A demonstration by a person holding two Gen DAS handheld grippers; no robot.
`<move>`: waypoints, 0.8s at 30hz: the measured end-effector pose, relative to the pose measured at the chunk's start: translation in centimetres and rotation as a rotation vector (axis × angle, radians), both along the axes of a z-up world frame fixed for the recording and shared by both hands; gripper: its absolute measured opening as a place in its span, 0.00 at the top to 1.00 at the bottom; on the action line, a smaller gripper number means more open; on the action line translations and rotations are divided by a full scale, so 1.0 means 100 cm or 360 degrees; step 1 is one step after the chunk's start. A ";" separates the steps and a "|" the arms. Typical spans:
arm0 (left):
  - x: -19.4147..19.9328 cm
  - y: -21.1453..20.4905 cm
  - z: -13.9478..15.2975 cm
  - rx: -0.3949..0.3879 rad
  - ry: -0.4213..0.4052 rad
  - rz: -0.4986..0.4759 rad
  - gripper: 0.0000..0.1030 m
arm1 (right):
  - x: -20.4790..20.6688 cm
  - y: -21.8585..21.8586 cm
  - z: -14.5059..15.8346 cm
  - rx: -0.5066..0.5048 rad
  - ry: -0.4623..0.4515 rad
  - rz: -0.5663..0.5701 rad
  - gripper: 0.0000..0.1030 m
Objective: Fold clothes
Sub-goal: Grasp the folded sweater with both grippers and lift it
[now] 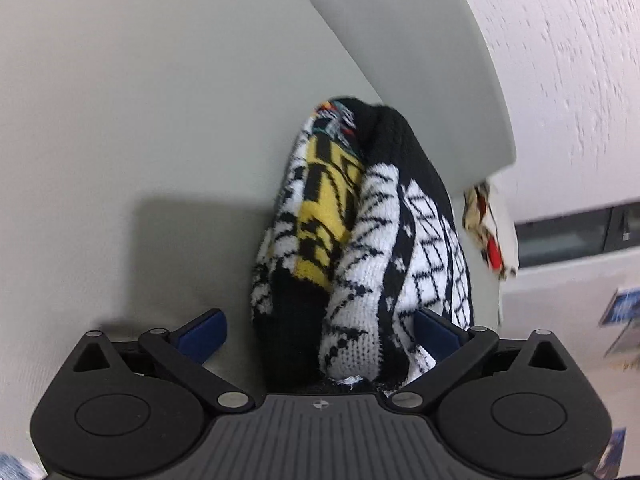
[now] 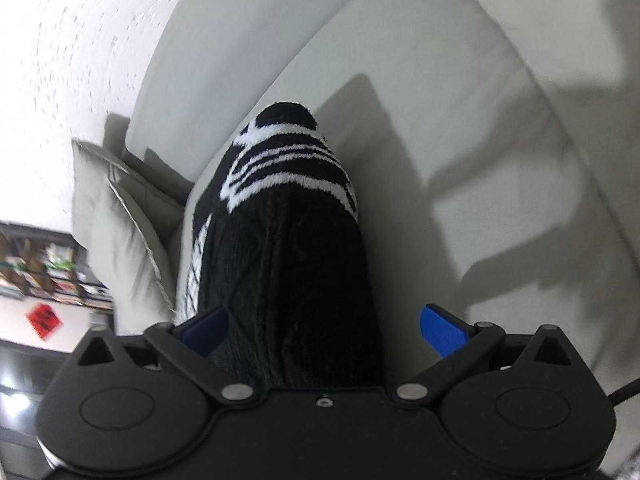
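Both grippers, left (image 1: pixel 320 334) and right (image 2: pixel 324 330), gape around the knit (image 1: pixel 360 240), gripping nothing; clamp its near edges evenly.

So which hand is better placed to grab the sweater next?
Probably the left. Both grippers are open with the knit sweater between their fingers, but the left gripper has a thick bunch filling its gap. The right gripper has cloth only toward one side.

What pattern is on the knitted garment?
Black-and-white geometric knit with a yellow panel, clearest in the left wrist view.
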State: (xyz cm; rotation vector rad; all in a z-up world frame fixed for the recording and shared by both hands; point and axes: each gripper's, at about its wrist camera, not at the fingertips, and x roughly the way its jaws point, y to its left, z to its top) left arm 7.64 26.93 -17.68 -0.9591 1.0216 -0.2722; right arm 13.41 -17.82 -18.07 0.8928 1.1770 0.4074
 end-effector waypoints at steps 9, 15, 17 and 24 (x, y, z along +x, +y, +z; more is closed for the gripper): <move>0.022 -0.020 -0.016 -0.0087 -0.0019 -0.0094 0.04 | 0.031 0.017 -0.028 0.0215 0.0100 0.0017 0.00; 0.011 -0.017 -0.021 -0.0200 -0.0049 -0.0041 0.36 | 0.038 0.038 -0.032 0.0203 0.0058 0.0056 0.13; 0.007 -0.019 -0.014 -0.0169 -0.0073 -0.0027 0.41 | 0.035 0.042 -0.022 0.0134 -0.0020 0.0072 0.32; 0.003 -0.048 0.016 -0.0072 -0.0209 -0.0131 0.45 | 0.020 0.025 0.017 0.0017 -0.0174 0.0045 0.41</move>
